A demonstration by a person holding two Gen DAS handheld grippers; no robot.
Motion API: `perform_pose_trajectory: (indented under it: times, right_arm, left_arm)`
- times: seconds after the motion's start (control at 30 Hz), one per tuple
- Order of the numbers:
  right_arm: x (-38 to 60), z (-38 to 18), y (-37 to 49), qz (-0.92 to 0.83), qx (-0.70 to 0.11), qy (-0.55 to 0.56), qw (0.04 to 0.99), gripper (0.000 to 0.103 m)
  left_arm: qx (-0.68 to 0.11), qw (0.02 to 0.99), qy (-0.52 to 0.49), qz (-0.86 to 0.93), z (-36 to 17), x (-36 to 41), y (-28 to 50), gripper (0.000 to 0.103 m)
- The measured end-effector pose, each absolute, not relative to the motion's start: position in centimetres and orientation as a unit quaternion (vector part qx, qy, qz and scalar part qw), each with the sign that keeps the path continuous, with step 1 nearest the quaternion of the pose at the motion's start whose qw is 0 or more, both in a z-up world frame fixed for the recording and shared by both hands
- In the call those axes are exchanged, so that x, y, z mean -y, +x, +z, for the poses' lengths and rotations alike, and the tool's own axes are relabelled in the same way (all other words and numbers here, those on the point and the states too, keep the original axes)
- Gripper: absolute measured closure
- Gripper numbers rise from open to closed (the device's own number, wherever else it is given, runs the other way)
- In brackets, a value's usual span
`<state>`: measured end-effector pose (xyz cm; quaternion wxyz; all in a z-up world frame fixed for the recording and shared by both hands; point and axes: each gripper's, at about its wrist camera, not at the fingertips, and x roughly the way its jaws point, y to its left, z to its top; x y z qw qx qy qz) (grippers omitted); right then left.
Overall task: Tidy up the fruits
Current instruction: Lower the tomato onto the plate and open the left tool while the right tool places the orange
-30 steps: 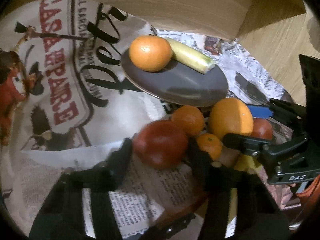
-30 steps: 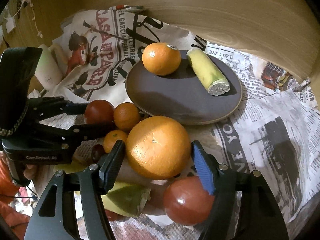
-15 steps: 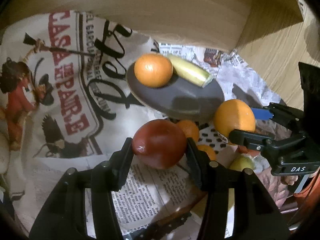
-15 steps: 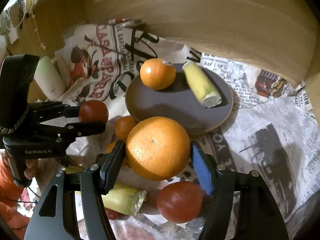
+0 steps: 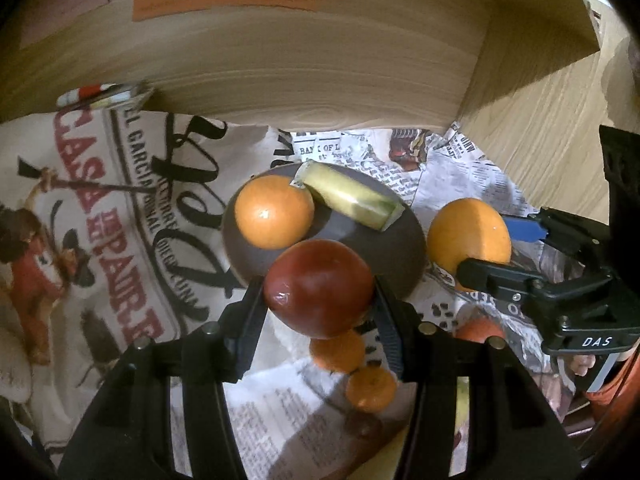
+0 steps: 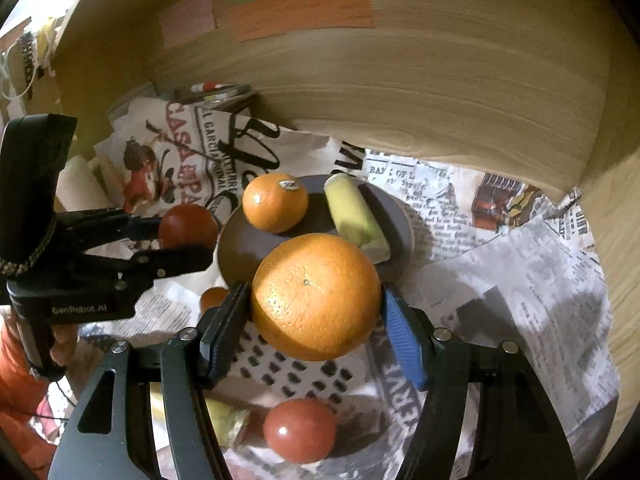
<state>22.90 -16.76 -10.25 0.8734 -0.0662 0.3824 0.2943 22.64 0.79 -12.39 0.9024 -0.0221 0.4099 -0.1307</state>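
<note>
My left gripper (image 5: 318, 292) is shut on a dark red apple (image 5: 319, 288) and holds it in the air just in front of the dark plate (image 5: 404, 256). My right gripper (image 6: 314, 306) is shut on a large orange (image 6: 316, 296), lifted near the plate's front edge (image 6: 236, 248). The plate holds an orange (image 5: 274, 212) and a yellow-green banana piece (image 5: 352, 196). In the right wrist view the left gripper (image 6: 188, 236) with the apple (image 6: 187, 226) is at the left. In the left wrist view the right gripper (image 5: 496, 248) with the large orange (image 5: 468, 236) is at the right.
Newspaper (image 5: 120, 208) covers the surface. Two small oranges (image 5: 352, 368) lie below the left gripper. A red fruit (image 6: 300, 430) and a yellow-green piece (image 6: 224, 420) lie under the right gripper. A wooden wall (image 6: 400, 80) with sticky notes (image 6: 300, 8) stands close behind the plate.
Both grippers have lifted their fruit off the pile and moved forward toward the plate. The remaining fruit on the newspaper has dropped lower in both views.
</note>
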Motion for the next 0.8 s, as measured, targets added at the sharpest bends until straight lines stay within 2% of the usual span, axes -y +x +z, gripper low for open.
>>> perform_pose_trajectory:
  times: [0.6,0.8]
  right_arm:
    - [15.0,-13.0,27.7,0.301,-0.427,-0.095,0.848,0.04]
    - [14.6,-14.0,28.1,0.303,-0.44,-0.096,0.84,0.04]
  left_arm:
    - [-0.464,0.877,-0.027,-0.124,-16.7,-0.6,27.7,0.051]
    - [-0.443,0.888,-0.015,-0.126,-15.8,-0.5,27.3,0.041]
